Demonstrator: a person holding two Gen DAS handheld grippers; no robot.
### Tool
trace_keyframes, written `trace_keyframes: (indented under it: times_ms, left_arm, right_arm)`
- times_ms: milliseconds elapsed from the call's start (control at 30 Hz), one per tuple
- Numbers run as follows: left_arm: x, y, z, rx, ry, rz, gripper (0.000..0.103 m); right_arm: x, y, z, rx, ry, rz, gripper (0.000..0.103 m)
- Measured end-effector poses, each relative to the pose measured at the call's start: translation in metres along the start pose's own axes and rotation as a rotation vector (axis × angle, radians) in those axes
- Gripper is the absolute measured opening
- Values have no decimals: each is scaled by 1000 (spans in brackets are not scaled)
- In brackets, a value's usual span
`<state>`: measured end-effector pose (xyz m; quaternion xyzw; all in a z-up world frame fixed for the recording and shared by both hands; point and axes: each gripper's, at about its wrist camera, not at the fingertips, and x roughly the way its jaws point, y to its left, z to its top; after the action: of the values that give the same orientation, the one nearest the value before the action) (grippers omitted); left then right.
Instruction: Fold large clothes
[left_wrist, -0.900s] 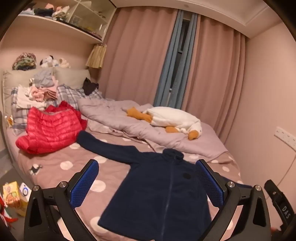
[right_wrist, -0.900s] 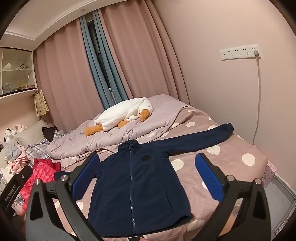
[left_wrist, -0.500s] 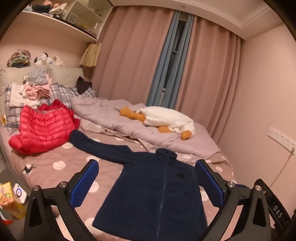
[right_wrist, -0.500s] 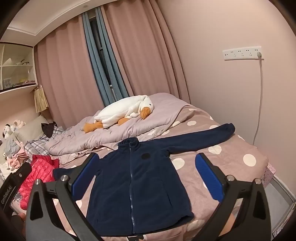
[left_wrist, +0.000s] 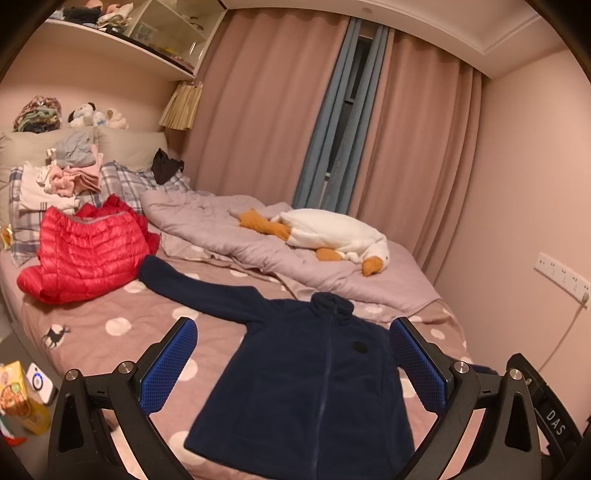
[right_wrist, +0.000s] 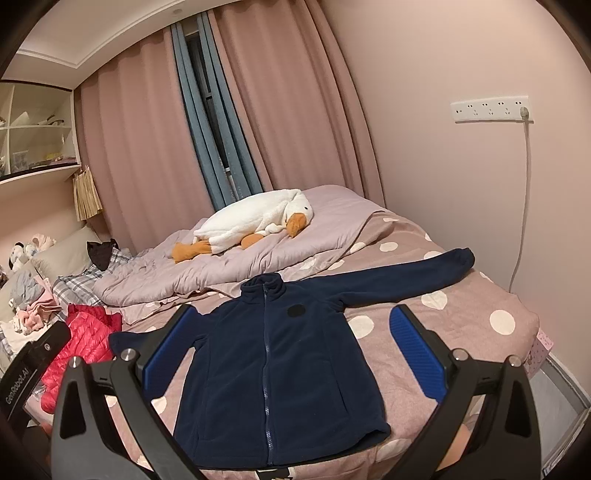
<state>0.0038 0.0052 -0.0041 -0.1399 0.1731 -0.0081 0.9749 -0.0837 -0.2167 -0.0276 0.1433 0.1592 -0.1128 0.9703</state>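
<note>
Risk, as we judge it: fleece is thick and slack, so a shallow pinch at the hem may take only the top layer and the fold will skew; a dragged sleeve could snag the red jacket (left_wrist: 86, 253) beside its cuff.

Both tools hang above the near bed (right_wrist: 480, 314) edge, touching nothing. Left tool (left_wrist: 291, 365) spread wide; right tool (right_wrist: 291, 354) likewise.

Fleece (right_wrist: 280, 362) lies flat, zipped, front up, sleeves out. Beyond it, duvet (left_wrist: 236, 236), goose (right_wrist: 255, 221).
</note>
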Motion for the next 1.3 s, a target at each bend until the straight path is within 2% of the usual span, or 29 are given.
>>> trace_keyframes:
  times_ms: [467, 1000, 1300]
  left_arm:
    - [-5, 9, -8, 1, -3, -19, 103]
    - [7, 2, -8, 13, 58, -6, 103]
    - [6, -1, -9, 24, 63, 3, 103]
  right_arm:
    - [4, 2, -2, -12, 10, 10, 103]
    - [9, 6, -5, -38, 34, -8, 103]
    - [13, 3, -4, -27, 41, -19, 103]
